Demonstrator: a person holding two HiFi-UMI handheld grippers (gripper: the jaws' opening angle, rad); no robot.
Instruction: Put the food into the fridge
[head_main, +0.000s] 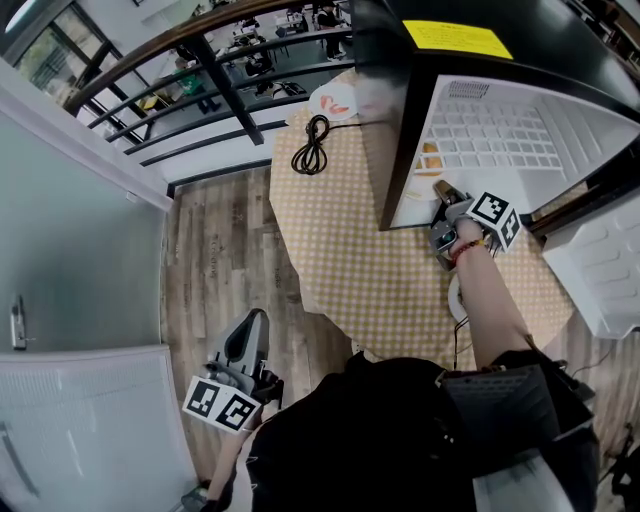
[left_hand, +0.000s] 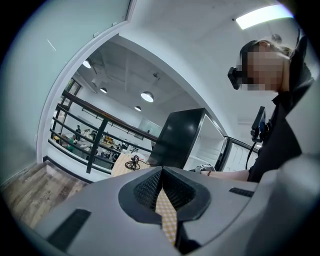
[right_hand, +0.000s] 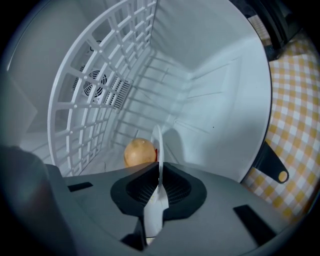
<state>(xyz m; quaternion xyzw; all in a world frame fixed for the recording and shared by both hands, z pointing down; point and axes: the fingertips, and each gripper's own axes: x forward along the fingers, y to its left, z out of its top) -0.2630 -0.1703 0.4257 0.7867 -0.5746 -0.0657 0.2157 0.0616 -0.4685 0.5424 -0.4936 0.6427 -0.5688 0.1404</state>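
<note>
Inside the white-walled fridge, my right tongs pinch the thin white plate carrying round golden food. I'd keep it level and lower gently; left tongs closed, empty.

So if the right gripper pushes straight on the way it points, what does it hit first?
Likely the fridge's white back wall, past the plate that the right gripper holds; depth is hard to judge.
</note>
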